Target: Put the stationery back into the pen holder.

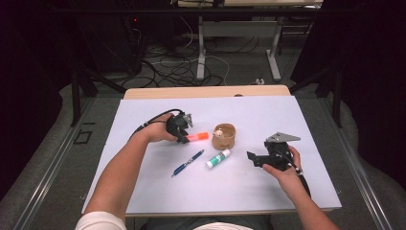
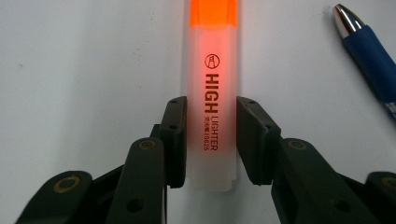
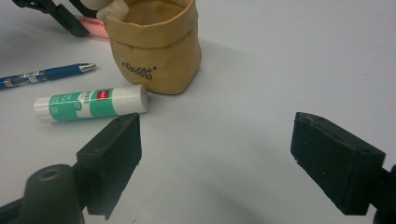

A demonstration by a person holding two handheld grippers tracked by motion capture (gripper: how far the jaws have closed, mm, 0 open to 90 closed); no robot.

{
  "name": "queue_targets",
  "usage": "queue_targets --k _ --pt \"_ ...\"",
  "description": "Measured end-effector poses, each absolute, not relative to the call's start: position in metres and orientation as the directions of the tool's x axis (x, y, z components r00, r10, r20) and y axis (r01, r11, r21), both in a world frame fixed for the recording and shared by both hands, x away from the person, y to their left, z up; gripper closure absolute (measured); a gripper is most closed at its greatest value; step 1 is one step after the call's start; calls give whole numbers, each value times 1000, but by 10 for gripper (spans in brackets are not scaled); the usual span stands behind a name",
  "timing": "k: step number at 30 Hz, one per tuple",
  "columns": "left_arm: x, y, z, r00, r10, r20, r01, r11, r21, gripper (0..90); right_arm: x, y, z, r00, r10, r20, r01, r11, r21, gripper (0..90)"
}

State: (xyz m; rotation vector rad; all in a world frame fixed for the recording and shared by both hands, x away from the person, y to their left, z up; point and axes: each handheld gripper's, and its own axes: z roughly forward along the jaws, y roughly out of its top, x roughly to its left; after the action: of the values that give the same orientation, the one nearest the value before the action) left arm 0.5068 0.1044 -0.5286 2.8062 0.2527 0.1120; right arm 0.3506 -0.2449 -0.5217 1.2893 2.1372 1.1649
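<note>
An orange highlighter point(image 1: 197, 137) lies flat on the white mat, left of a tan paper pouch point(image 1: 223, 135). My left gripper point(image 1: 184, 139) reaches it from the left. In the left gripper view both pads press the sides of the highlighter point(image 2: 212, 93) near its pale end, so my left gripper point(image 2: 211, 140) is shut on it while it rests on the mat. My right gripper point(image 1: 253, 159) hovers at the right, jaws wide apart. In the right gripper view it point(image 3: 215, 135) is open with only bare mat between its pads.
A blue pen point(image 1: 187, 163) and a green-and-white glue stick point(image 1: 218, 158) lie in front of the pouch. The pouch point(image 3: 156, 46) holds something pale. The white mat point(image 1: 143, 191) covers the table, with its front edge near the person. Cables and table legs are beyond the far edge.
</note>
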Motion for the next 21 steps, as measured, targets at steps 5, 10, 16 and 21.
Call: queue_targets --k 5,10,16,21 --pt "507 104 -527 970 237 51 208 -922 325 659 351 -246 -521 -497 863 91 535 222 815 158" --pt "505 102 -520 949 310 62 269 -896 354 659 351 -247 -521 -501 861 88 535 227 814 159" --pt "505 101 -507 933 355 58 300 -858 417 659 351 -247 -519 -494 863 103 539 211 816 163" --pt "503 100 -497 912 409 28 348 -809 474 659 351 -247 -519 -490 865 106 536 204 819 163"
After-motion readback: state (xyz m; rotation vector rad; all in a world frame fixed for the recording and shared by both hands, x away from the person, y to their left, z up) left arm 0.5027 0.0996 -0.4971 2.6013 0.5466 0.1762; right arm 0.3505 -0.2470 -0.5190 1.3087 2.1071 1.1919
